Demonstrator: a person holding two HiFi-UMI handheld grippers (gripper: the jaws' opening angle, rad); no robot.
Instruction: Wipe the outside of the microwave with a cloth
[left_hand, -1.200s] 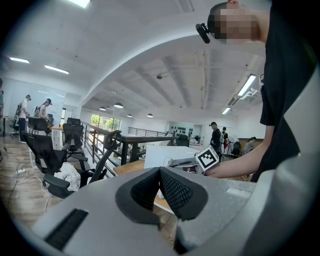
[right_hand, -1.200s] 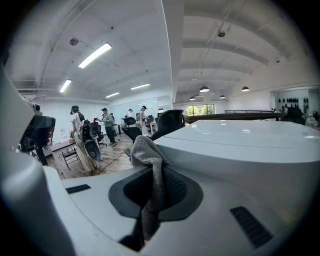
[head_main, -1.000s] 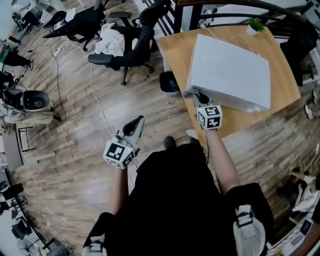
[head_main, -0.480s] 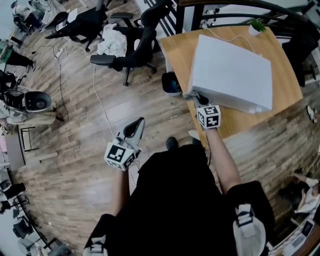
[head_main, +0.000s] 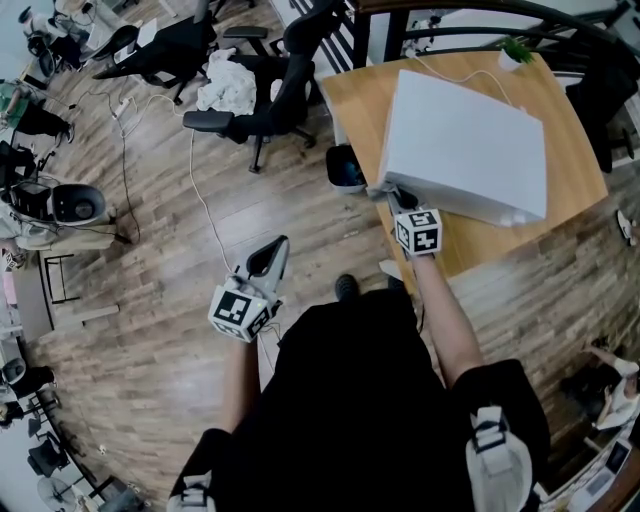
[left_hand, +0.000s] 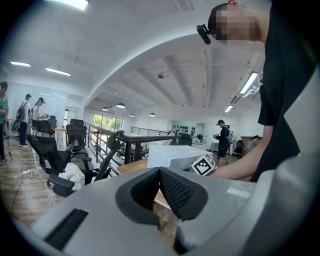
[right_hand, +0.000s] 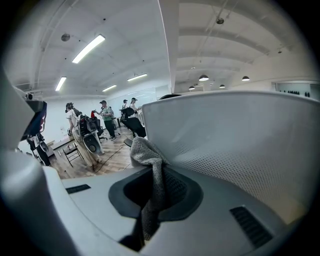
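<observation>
A white microwave (head_main: 462, 145) stands on a wooden table (head_main: 355, 95); its perforated side (right_hand: 240, 145) fills the right gripper view. My right gripper (head_main: 400, 197) is shut on a grey cloth (right_hand: 150, 170), and the cloth's bunched end touches the microwave's near left corner. My left gripper (head_main: 265, 256) hangs over the floor to the left, well away from the table, jaws shut with nothing between them. The left gripper view shows the microwave (left_hand: 172, 156) in the distance.
A black office chair (head_main: 260, 100) with white fabric (head_main: 222, 80) beside it stands left of the table. A dark bin (head_main: 345, 168) sits at the table's corner. A cable (head_main: 205, 210) trails across the wood floor. A small plant (head_main: 512, 50) is on the table's far edge.
The right gripper with the cloth has stayed at the microwave's near corner, shifting only slightly. The left gripper has hardly moved.
</observation>
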